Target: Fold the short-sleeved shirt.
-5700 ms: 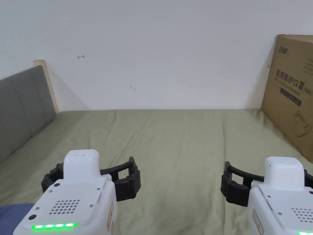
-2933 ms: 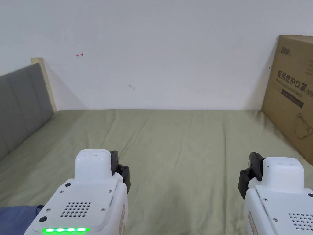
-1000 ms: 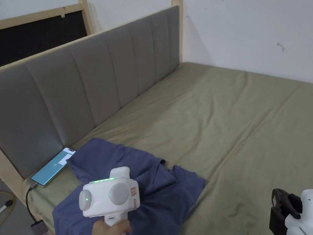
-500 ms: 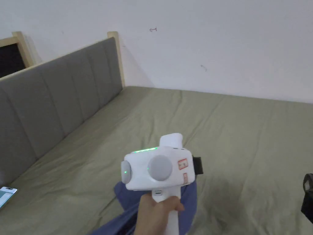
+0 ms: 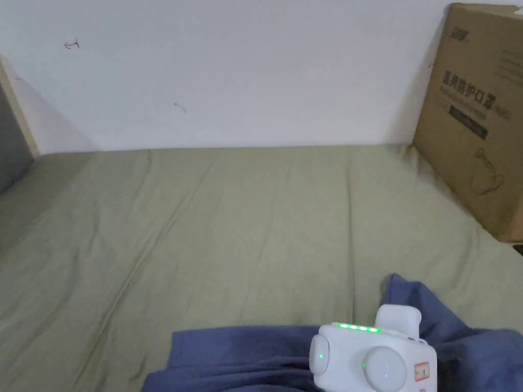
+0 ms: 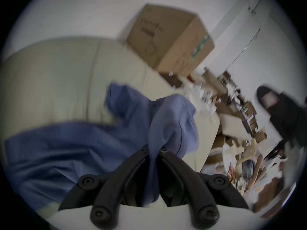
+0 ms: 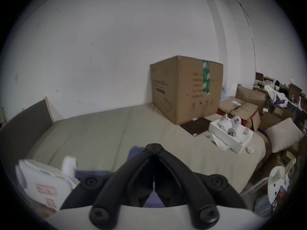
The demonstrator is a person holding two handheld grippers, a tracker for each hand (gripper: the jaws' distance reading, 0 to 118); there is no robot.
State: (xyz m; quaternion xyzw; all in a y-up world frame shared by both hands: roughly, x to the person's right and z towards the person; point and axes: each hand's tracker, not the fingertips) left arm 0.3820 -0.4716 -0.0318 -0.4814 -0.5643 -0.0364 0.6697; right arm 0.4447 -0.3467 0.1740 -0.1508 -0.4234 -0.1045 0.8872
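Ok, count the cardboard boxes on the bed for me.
1: a big cardboard box stands on the bed at its far right corner against the wall. More boxes lie beyond the bed's edge; some may be hidden.

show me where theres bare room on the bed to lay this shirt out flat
The widest bare stretch of the bed sheet runs from the wall down to the blue shirt, between the grey headboard and the cardboard box. It is crowded past the box, where a white tray and a dark flat item sit. The left gripper grips the shirt.
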